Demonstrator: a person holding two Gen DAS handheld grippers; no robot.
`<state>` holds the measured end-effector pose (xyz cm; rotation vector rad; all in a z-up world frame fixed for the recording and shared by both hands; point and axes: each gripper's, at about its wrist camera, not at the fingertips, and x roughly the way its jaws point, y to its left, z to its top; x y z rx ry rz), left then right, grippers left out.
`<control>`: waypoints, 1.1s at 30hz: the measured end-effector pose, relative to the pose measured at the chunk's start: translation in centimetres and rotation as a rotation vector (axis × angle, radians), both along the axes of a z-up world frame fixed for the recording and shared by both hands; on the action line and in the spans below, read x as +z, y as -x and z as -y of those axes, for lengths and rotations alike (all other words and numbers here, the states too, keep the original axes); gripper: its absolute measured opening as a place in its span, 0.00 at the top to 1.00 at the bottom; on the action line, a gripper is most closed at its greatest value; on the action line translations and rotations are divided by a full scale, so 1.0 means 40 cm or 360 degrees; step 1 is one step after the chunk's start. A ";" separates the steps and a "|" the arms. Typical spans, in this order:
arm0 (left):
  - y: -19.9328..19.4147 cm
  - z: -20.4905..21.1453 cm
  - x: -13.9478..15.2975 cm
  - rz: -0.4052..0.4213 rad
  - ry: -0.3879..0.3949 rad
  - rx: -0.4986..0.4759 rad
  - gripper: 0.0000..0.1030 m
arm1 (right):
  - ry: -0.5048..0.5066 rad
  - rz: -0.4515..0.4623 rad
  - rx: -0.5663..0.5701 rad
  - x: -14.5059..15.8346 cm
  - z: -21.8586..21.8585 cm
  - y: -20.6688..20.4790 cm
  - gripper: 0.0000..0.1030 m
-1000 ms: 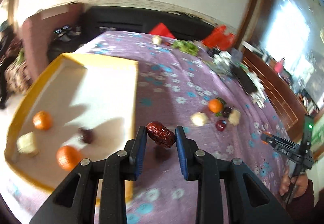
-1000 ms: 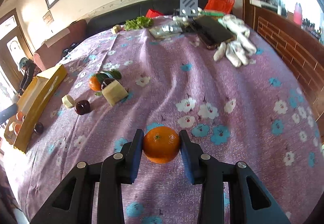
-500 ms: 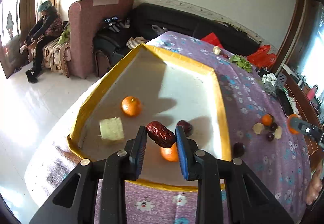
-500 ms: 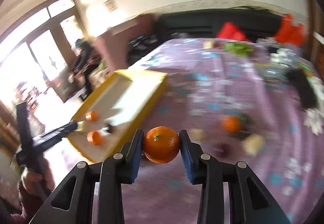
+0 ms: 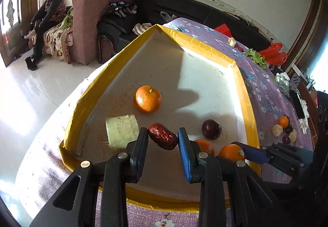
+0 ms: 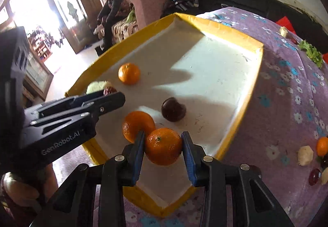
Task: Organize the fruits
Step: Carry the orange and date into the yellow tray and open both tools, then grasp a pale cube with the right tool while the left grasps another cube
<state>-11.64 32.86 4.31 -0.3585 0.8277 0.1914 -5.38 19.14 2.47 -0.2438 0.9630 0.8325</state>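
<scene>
Right now both grippers hang over the near end of the yellow tray [image 5: 244,91]. L gripper [image 5: 163,139] is closed on a red date [image 5: 163,138], pinched crosswise between its blue pads, lifted above the tray floor. In the R view the same gripper [image 6: 106,95] comes in from the left w/ the date [image 6: 109,90] just peeking past its tip.

R gripper [image 6: 163,146] is clamped on an orange [image 6: 163,146], pads tight on both sides, held over the tray's near edge [image 6: 231,134]. From the L cam that orange [image 5: 231,152] shows beside the R gripper's blue pad [image 5: 254,154].

Inside the tray: one orange [image 5: 148,98] sits mid-floor, a pale green-white chunk [image 5: 122,130] near the left wall, a dark plum [image 5: 211,129] toward the right wall, and another orange [image 6: 138,125] just behind the R gripper's left finger, close to the held one; can't tell if they touch.

On the purple floral cloth [image 6: 287,87], well right of the tray, a small cluster is left: an orange [image 6: 322,146], a pale chunk [image 6: 305,155], a dark red fruit [image 6: 314,176]. Lettuce [image 6: 312,52] lies farther back on the cloth.
</scene>
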 end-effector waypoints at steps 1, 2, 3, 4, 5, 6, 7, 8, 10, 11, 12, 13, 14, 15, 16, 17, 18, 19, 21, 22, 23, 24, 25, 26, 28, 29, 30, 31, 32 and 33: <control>0.003 -0.001 0.004 0.0011 0.0024 0.0002 0.63 | -0.0015 0.0022 0.0010 0.001 -0.002 0.005 0.61; 0.007 -0.002 0.010 0.0023 0.0044 0.0004 0.51 | -0.0006 0.0046 0.0018 0.003 -0.006 0.008 0.61; 0.013 -0.003 0.020 0.0043 0.0080 0.0015 0.45 | 0.0010 0.0084 0.0023 0.004 -0.009 0.013 0.60; 0.020 -0.004 0.027 0.0058 0.0100 0.0029 0.35 | 0.0022 0.0122 0.0031 0.005 -0.007 0.020 0.59; 0.032 -0.003 0.038 0.0076 0.0113 0.0049 0.31 | 0.0024 0.0141 0.0043 0.008 -0.003 0.028 0.59; 0.038 -0.004 0.044 0.0087 0.0117 0.0058 0.30 | 0.0021 0.0155 0.0054 0.015 0.003 0.039 0.59; 0.048 -0.002 0.054 0.0107 0.0124 0.0063 0.29 | 0.0011 0.0178 0.0055 0.025 0.013 0.050 0.59; 0.055 0.000 0.062 0.0121 0.0119 0.0068 0.27 | -0.0004 0.0209 0.0046 0.038 0.027 0.061 0.58; 0.073 0.013 0.084 0.0150 0.0062 0.0095 0.21 | -0.0045 0.0260 0.0026 0.060 0.054 0.078 0.52; 0.080 0.020 0.093 0.0165 0.0033 0.0106 0.17 | -0.0065 0.0281 0.0010 0.070 0.068 0.084 0.46; 0.086 0.027 0.100 0.0184 0.0009 0.0117 0.14 | -0.0096 0.0308 -0.0018 0.084 0.093 0.094 0.43; 0.098 0.035 0.109 0.0212 -0.0017 0.0133 0.10 | -0.0117 0.0323 -0.0034 0.094 0.108 0.094 0.43; 0.107 0.045 0.117 0.0243 -0.0034 0.0141 0.07 | -0.0132 0.0337 -0.0048 0.104 0.120 0.096 0.43; 0.118 0.057 0.126 0.0273 -0.0044 0.0140 0.06 | -0.0143 0.0358 -0.0071 0.112 0.143 0.102 0.42; 0.127 0.071 0.136 0.0304 -0.0055 0.0132 0.04 | -0.0146 0.0372 -0.0090 0.118 0.158 0.103 0.42; 0.133 0.082 0.145 0.0328 -0.0071 0.0124 0.04 | -0.0151 0.0380 -0.0113 0.122 0.175 0.102 0.42; 0.141 0.100 0.156 0.0358 -0.0099 0.0113 0.03 | -0.0159 0.0379 -0.0143 0.126 0.201 0.103 0.42; 0.145 0.109 0.165 0.0380 -0.0120 0.0102 0.01 | -0.0161 0.0373 -0.0162 0.127 0.218 0.099 0.41; 0.154 0.135 0.184 0.0414 -0.0152 0.0063 0.00 | -0.0167 0.0360 -0.0217 0.130 0.252 0.088 0.41; 0.156 0.144 0.190 0.0414 -0.0148 0.0044 0.00 | -0.0176 0.0347 -0.0252 0.128 0.275 0.081 0.41; 0.157 0.152 0.196 0.0404 -0.0134 0.0027 0.00 | -0.0184 0.0332 -0.0276 0.127 0.291 0.076 0.41; 0.156 0.158 0.198 0.0378 -0.0115 0.0014 0.00 | -0.0193 0.0308 -0.0304 0.126 0.308 0.067 0.41; 0.155 0.162 0.195 0.0350 -0.0093 -0.0001 0.00 | -0.0206 0.0284 -0.0335 0.126 0.327 0.060 0.41; 0.151 0.166 0.187 0.0322 -0.0045 -0.0035 0.00 | -0.0223 0.0269 -0.0363 0.126 0.347 0.059 0.41; 0.138 0.171 0.161 0.0254 0.0045 -0.0055 0.00 | -0.0242 0.0282 -0.0387 0.123 0.375 0.059 0.37; 0.128 0.171 0.147 0.0211 0.0096 -0.0056 0.00 | -0.0232 0.0296 -0.0404 0.119 0.387 0.060 0.35; 0.124 0.175 0.139 0.0191 0.0115 -0.0060 0.00 | -0.0218 0.0304 -0.0422 0.113 0.398 0.057 0.35; 0.120 0.180 0.134 0.0173 0.0115 -0.0057 0.00 | -0.0211 0.0302 -0.0435 0.109 0.410 0.056 0.35; 0.123 0.184 0.135 0.0180 0.0102 -0.0051 0.00 | -0.0209 0.0297 -0.0452 0.106 0.425 0.050 0.35; 0.128 0.189 0.137 0.0192 0.0090 -0.0042 0.00 | -0.0208 0.0294 -0.0480 0.104 0.444 0.041 0.36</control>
